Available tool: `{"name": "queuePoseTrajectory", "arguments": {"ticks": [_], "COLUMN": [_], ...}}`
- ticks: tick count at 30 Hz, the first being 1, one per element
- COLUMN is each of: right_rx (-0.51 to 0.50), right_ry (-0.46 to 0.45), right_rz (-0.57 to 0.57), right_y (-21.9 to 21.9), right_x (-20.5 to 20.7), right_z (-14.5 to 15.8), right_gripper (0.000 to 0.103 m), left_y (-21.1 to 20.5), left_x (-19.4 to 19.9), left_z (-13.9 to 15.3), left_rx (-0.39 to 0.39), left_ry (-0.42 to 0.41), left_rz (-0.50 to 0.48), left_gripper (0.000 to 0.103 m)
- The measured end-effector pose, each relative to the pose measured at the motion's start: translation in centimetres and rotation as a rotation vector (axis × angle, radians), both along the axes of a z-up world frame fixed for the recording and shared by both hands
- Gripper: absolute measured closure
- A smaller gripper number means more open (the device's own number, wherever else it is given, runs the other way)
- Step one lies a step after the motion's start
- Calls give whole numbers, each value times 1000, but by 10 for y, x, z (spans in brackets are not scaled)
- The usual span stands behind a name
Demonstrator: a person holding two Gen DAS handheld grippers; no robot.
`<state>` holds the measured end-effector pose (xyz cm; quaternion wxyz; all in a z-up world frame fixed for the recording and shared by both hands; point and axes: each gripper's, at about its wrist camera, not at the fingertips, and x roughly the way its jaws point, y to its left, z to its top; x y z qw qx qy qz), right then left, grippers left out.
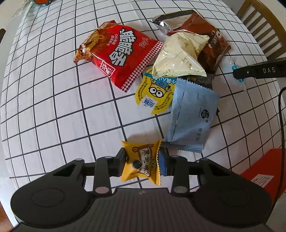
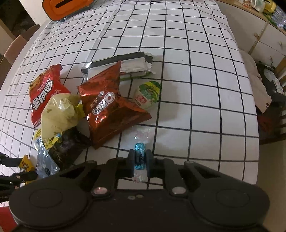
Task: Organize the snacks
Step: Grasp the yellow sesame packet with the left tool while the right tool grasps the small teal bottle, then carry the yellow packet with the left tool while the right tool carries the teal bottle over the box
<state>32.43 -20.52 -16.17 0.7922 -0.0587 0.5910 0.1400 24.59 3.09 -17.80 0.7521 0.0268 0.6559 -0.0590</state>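
Note:
My left gripper point(image 1: 142, 161) is shut on a small yellow snack packet point(image 1: 141, 163), pinched at both sides just above the checked tablecloth point(image 1: 53, 110). Beyond it lie a pale blue packet point(image 1: 191, 117), a round yellow lid with a cartoon face point(image 1: 155, 94), a red bag point(image 1: 118, 57), a cream bag point(image 1: 178, 57) and a brown foil bag point(image 1: 211, 46). My right gripper point(image 2: 140, 157) is shut on a blue candy in a clear wrapper point(image 2: 140, 151). The same brown bag point(image 2: 110, 108) lies left of it, with a green-and-white cup snack point(image 2: 147, 95) behind.
A silver-and-black flat pack point(image 2: 125, 66) lies at the back of the pile. An orange box point(image 2: 68, 7) stands at the table's far edge. A wooden chair point(image 1: 264, 26) is beyond the table, and a red box point(image 1: 262, 171) sits at the near right. The right gripper's finger point(image 1: 257, 71) reaches in from the right.

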Motion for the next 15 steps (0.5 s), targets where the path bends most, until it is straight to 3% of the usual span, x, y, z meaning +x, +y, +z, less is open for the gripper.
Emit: {"name": "queuePoseTrajectory", "arguments": {"ticks": [15], "right_rx": [120], "right_ry": [-26], "right_rz": [-15], "right_y": [-18], "right_x": [-29], "right_z": [42], "right_gripper": [92], "left_y": [17], "left_x": [-18], "left_z": [33], "left_rx": [-8], "left_ry": [-56], "left_rz": [103], "left_gripper": [67]}}
